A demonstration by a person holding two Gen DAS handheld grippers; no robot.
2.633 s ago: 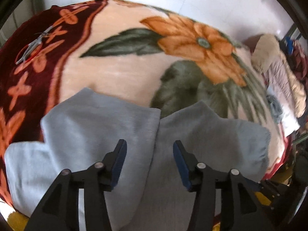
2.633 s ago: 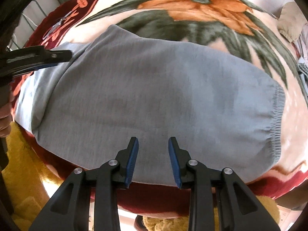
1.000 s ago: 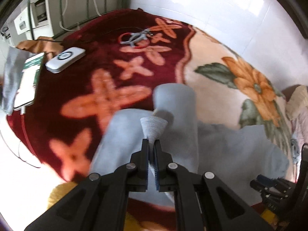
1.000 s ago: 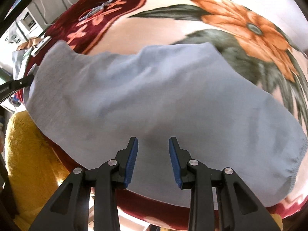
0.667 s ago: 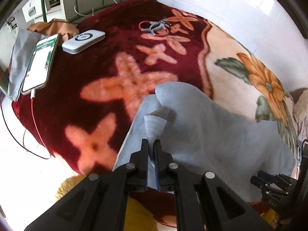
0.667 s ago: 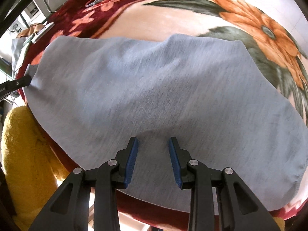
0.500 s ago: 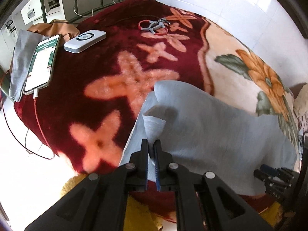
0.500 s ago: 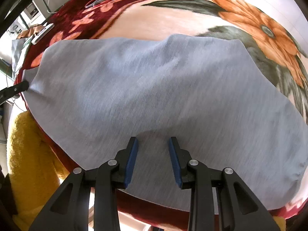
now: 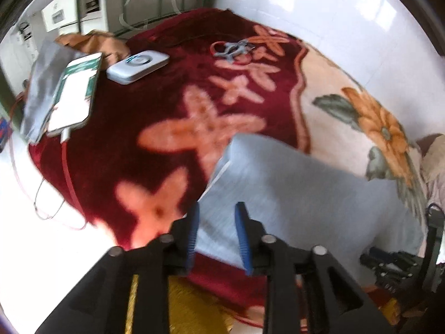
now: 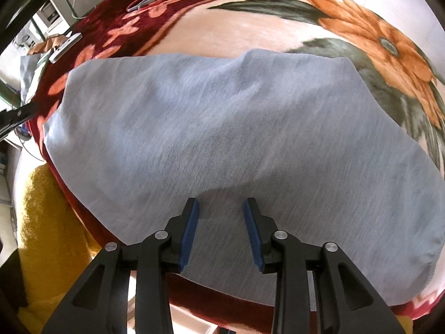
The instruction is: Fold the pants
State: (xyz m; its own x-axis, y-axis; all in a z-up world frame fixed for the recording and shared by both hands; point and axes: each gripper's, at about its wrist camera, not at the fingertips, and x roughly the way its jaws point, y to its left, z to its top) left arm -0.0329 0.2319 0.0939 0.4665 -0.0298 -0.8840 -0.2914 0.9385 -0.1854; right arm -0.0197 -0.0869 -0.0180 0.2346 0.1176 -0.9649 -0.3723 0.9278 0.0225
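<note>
The grey pants lie flat across the near side of a flowered blanket on the bed, already doubled over, with the folded bulk reaching from the dark red border on the left to the orange flower on the right. The left gripper hangs over their left end; its jaws are opening, with cloth below them but nothing pinched between the pads. The right gripper hovers above the near edge with a narrow gap and no cloth caught in it.

The step looks like letting go of the left end so the layer settles. To do it well, the left jaws should part fully before lifting, so no fabric drags up with them. A small lighter strip shows at the left edge; squaring that edge would keep the fold tidy. A phone and scissors lie well away on the far left.
</note>
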